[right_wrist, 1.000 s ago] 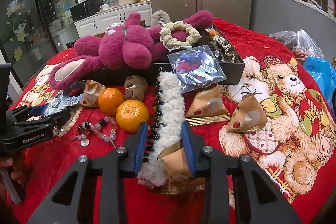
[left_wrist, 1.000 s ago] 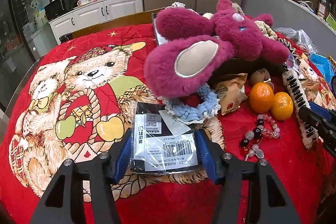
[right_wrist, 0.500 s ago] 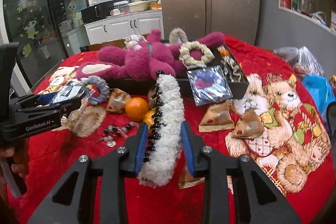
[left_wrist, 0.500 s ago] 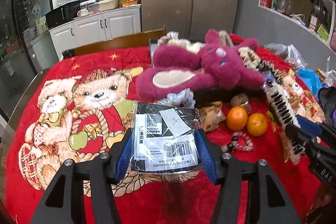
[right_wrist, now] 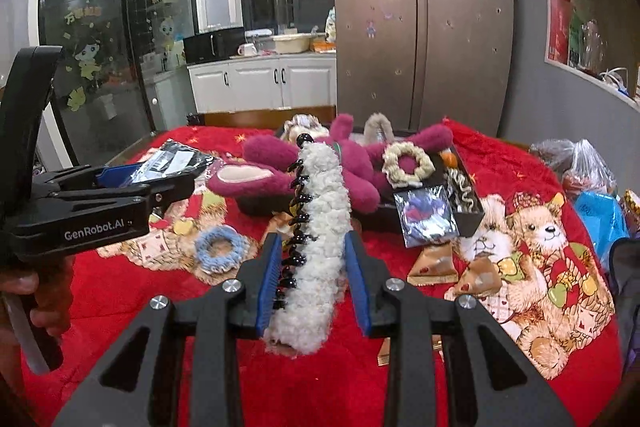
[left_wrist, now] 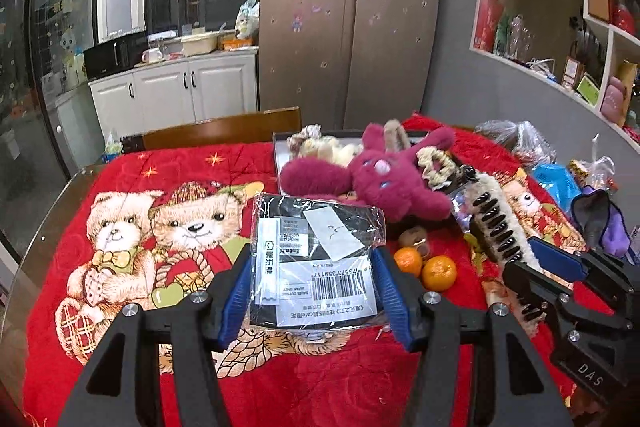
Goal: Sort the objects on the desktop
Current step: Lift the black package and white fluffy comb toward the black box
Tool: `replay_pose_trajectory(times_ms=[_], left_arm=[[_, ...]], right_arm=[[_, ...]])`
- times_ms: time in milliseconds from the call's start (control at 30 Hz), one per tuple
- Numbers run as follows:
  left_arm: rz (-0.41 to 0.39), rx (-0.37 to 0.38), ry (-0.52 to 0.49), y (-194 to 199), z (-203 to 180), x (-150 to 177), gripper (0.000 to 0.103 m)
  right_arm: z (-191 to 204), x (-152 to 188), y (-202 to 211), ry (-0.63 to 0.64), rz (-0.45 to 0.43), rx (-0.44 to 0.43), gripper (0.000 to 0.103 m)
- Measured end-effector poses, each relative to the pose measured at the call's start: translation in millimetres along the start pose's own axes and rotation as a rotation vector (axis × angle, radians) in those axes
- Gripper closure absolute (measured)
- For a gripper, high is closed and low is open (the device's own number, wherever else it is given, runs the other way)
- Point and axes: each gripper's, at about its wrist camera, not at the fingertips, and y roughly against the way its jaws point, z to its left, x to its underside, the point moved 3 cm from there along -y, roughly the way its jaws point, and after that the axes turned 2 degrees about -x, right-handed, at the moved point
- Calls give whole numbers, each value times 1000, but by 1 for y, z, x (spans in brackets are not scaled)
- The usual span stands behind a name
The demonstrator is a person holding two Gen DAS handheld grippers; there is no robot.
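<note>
My left gripper [left_wrist: 312, 291] is shut on a black packet in clear plastic with white barcode labels [left_wrist: 316, 263] and holds it above the red cloth. My right gripper [right_wrist: 312, 279] is shut on a long fluffy white hair claw with black teeth [right_wrist: 320, 227], also lifted; it shows in the left wrist view [left_wrist: 496, 223] too. A magenta plush toy [right_wrist: 320, 167] lies across a black tray [right_wrist: 468, 215] at the back, with a cream scrunchie [right_wrist: 408, 163] on it. The left gripper shows at the left of the right wrist view [right_wrist: 160, 187].
On the red bear-print cloth [left_wrist: 120, 251] lie two oranges [left_wrist: 424, 267], a blue scrunchie [right_wrist: 220, 251], brown triangular snack packs [right_wrist: 436, 263] and a shiny packet [right_wrist: 428, 215]. Plastic bags [right_wrist: 584, 167] sit at the right. A wooden chair back [left_wrist: 220, 131] stands behind the table.
Both grippers have risen and drawn back with their loads; the packet and the hair claw are now well above the cloth. The blue scrunchie is uncovered on the cloth.
</note>
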Motion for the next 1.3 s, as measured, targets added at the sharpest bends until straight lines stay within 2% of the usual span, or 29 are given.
replay_pose_trajectory(times_ms=[333,767,1067,1300], left_arm=[[-48,23,-14,24,-8,-9,44],[-50,42,1,30,-5,-13,44],[-21,40,41,8,9,-27,44],[-20,40,43,-19,5,-64,44]], right_arm=[[13,-21,32,9,-64,-19,70],[15,-53,54,-1,-110,-45,70],[19,-90,37,4,-113,-80,70],[6,-117,14,-15,-113,-92,70]])
